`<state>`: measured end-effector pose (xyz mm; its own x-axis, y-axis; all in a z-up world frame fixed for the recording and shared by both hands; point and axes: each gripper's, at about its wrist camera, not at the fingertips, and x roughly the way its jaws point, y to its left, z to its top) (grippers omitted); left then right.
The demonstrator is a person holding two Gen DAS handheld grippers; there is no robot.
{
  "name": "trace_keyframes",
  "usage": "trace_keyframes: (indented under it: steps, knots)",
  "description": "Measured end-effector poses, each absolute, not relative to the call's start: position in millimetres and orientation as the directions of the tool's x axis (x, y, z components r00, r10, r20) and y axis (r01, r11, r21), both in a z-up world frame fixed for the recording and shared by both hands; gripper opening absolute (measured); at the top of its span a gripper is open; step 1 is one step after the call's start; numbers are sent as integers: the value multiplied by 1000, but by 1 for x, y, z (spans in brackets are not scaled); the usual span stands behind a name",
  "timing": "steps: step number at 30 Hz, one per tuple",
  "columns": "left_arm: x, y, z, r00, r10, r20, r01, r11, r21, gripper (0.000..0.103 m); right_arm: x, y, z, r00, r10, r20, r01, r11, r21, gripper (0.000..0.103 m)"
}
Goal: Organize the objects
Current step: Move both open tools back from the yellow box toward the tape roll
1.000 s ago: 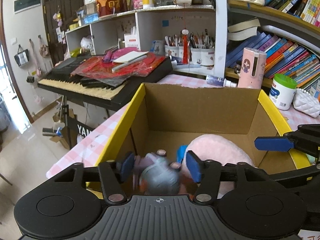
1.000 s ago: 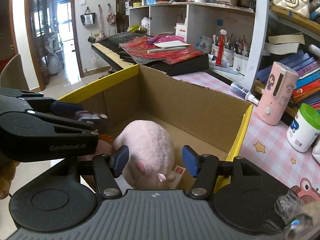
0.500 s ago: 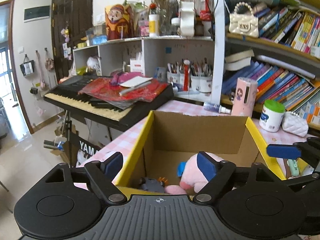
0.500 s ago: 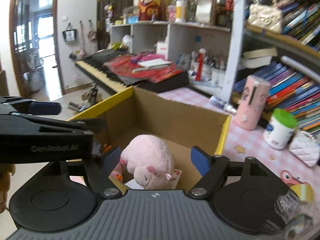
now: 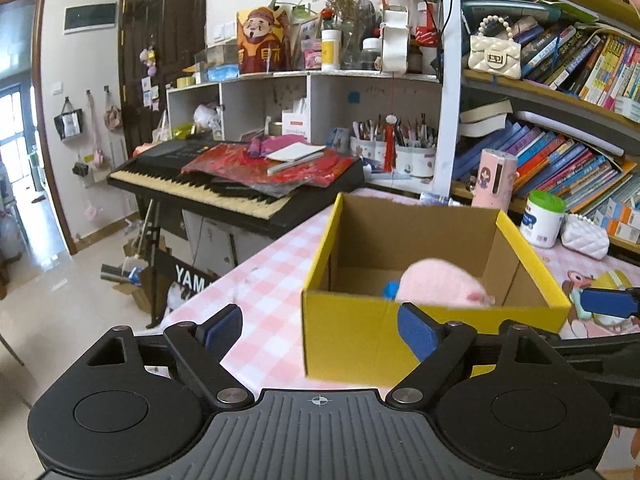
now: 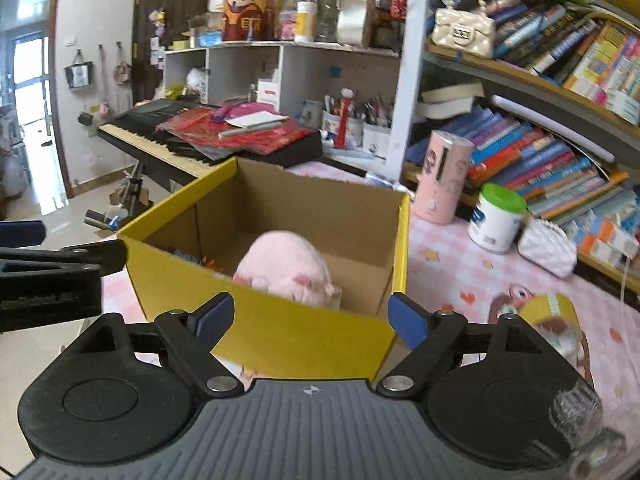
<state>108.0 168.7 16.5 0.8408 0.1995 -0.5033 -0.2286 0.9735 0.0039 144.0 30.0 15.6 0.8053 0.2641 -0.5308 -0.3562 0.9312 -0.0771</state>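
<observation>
A yellow cardboard box (image 5: pixel 344 336) (image 6: pixel 168 268) stands on the pink checked table (image 5: pixel 272 272). A pink plush toy (image 5: pixel 436 284) (image 6: pixel 284 268) lies inside it, with a blue bit (image 5: pixel 390 290) beside it; the rest of the box's contents are hidden by the front wall. My left gripper (image 5: pixel 318 326) hovers in front of the box, open and empty. My right gripper (image 6: pixel 309 316) is also in front of the box, jaws opening with nothing between them. Each gripper shows at the edge of the other's view: the right one's finger (image 5: pixel 608 304), the left one's body (image 6: pixel 48 276).
A black keyboard (image 5: pixel 208 184) piled with red papers stands left of the table. Behind the box are a pink bottle (image 5: pixel 494 178), a green-lidded white jar (image 5: pixel 542 220), a white quilted purse (image 5: pixel 584 236) and crowded bookshelves. A yellow object (image 6: pixel 548 316) lies on the table at the right.
Both grippers have drawn back and up out of the box while their jaws widened. The left let go of a grey toy and the right released the pink plush; both stay in the box.
</observation>
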Motion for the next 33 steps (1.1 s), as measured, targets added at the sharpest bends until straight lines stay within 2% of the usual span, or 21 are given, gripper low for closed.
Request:
trace_keyframes:
  steps: [13, 33]
  knots:
    - [54, 174, -9, 785, 152, -600, -162, 986, 37, 87, 72, 35, -2, 796, 170, -581, -263, 961, -79, 87]
    - [12, 148, -22, 769, 51, -637, -3, 997, 76, 88, 12, 10, -20, 777, 65, -626, -121, 992, -47, 89]
